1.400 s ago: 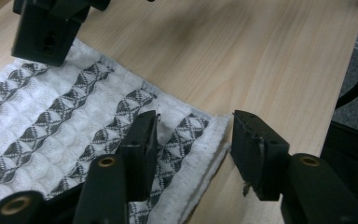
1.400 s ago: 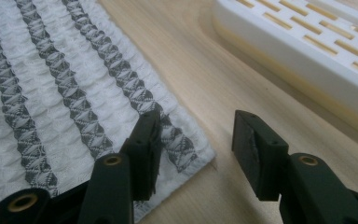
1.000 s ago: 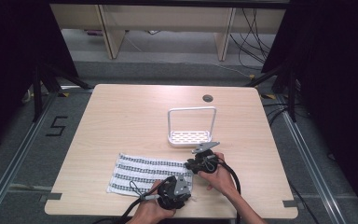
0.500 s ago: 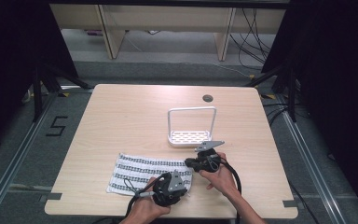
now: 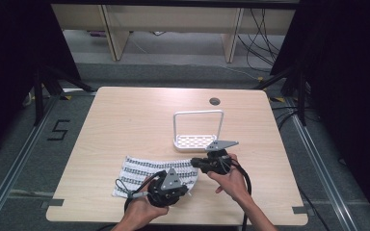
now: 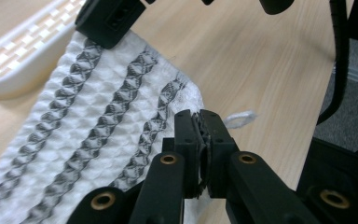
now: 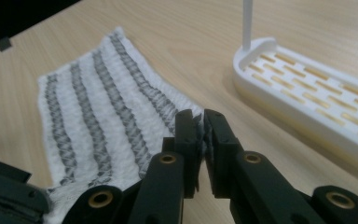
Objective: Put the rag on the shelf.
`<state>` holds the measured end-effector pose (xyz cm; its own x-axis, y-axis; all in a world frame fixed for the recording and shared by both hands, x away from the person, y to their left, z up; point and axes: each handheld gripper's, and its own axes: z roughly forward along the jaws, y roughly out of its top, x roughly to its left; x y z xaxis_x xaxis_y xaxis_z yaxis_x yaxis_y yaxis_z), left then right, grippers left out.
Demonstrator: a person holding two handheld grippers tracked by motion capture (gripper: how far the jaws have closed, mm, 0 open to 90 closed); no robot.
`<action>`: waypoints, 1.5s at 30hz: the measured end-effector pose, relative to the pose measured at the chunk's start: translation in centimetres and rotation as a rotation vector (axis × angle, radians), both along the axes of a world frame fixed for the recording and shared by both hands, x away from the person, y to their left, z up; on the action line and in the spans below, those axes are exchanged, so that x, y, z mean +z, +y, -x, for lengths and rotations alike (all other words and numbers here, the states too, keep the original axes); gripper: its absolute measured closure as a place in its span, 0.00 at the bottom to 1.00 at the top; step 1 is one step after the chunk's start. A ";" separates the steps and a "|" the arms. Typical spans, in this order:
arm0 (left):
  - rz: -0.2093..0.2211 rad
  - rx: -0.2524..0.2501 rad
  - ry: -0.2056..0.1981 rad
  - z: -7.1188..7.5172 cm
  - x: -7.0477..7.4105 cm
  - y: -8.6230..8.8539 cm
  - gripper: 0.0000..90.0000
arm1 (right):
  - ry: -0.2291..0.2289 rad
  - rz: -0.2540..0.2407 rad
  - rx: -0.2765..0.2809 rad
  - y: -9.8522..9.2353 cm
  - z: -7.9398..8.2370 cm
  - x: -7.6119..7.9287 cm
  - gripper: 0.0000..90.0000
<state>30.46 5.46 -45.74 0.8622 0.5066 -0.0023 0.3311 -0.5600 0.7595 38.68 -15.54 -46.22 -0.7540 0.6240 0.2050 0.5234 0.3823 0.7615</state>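
Looking down on the wooden table [image 5: 125,120], we find the striped white cloth [image 5: 144,171] lying flat near its front edge, just before the white rack [image 5: 197,142]. The left gripper [image 6: 200,135] has its jaws clamped on the cloth's near right corner. The right gripper [image 7: 200,135] pinches the far right corner likewise, beside the rack.

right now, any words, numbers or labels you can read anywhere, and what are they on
"5": a dark numeral marked on the grey floor, left of the table.
No other text can be read: none on the striped cloth, the white rack or the table.
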 end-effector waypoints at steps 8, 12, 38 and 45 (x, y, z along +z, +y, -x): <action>0.059 0.007 -0.057 0.4 4.6 1.6 0.96 | -0.066 -0.061 0.028 -0.1 0.4 4.3 0.95; 0.086 0.011 -0.084 0.3 6.8 2.6 0.96 | -0.077 -0.086 0.040 0.2 0.8 6.2 0.95; 0.254 0.064 -0.174 -3.0 17.8 4.6 0.96 | -0.191 -0.116 0.023 -1.8 2.4 18.4 0.95; 0.239 0.075 -0.169 -5.3 18.2 2.5 0.96 | -0.223 -0.103 -0.033 -3.4 2.3 19.1 0.96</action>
<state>35.76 7.97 -27.53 0.8209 0.5710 0.0111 0.2226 -0.3378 0.9145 36.40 -18.90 -27.09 -0.7671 0.6337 0.0999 0.3494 0.2819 0.8936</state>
